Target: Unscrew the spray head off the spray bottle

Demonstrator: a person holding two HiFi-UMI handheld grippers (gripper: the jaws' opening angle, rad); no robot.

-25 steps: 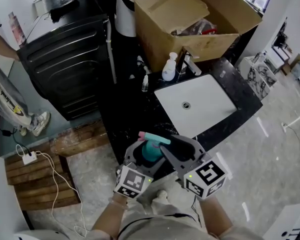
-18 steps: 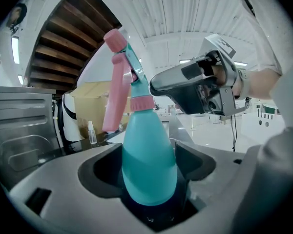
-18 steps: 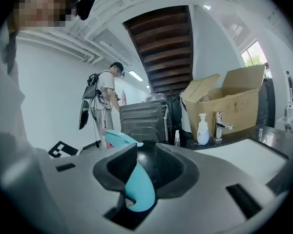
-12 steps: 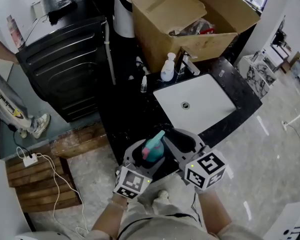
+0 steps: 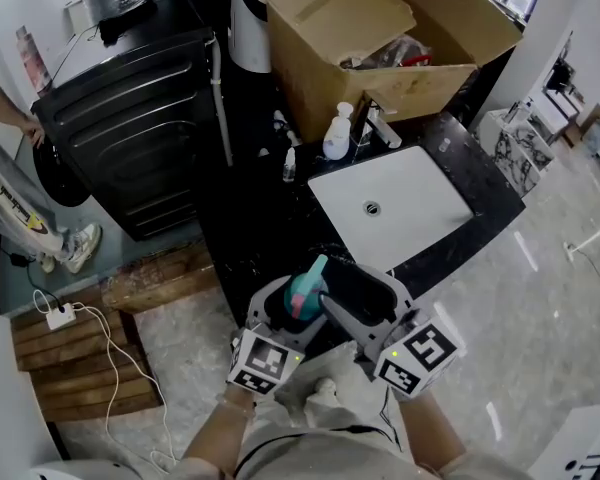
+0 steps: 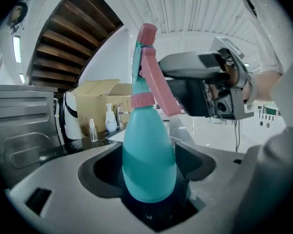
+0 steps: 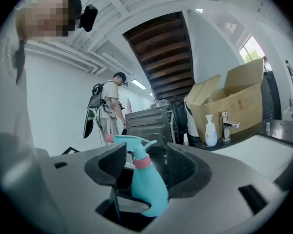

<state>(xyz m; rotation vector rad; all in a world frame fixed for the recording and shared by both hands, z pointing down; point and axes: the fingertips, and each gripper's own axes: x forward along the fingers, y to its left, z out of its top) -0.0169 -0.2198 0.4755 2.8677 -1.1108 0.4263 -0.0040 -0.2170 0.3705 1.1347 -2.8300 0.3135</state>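
A teal spray bottle [image 6: 149,172] stands upright between the fingers of our left gripper [image 6: 148,151], which are clamped on its body. Its spray head [image 7: 129,146] sits between the fingers of our right gripper [image 7: 145,155]. These have just been opening and stand apart, not pressing it. Beyond the fingertips lie a black counter [image 5: 260,238] and a white sink [image 5: 390,208].

Left gripper [image 5: 282,313] clamps the spray bottle [image 5: 304,295] between its jaws. Right gripper [image 5: 358,290], close beside it, has just been opening, its jaws loose around the bottle's top.
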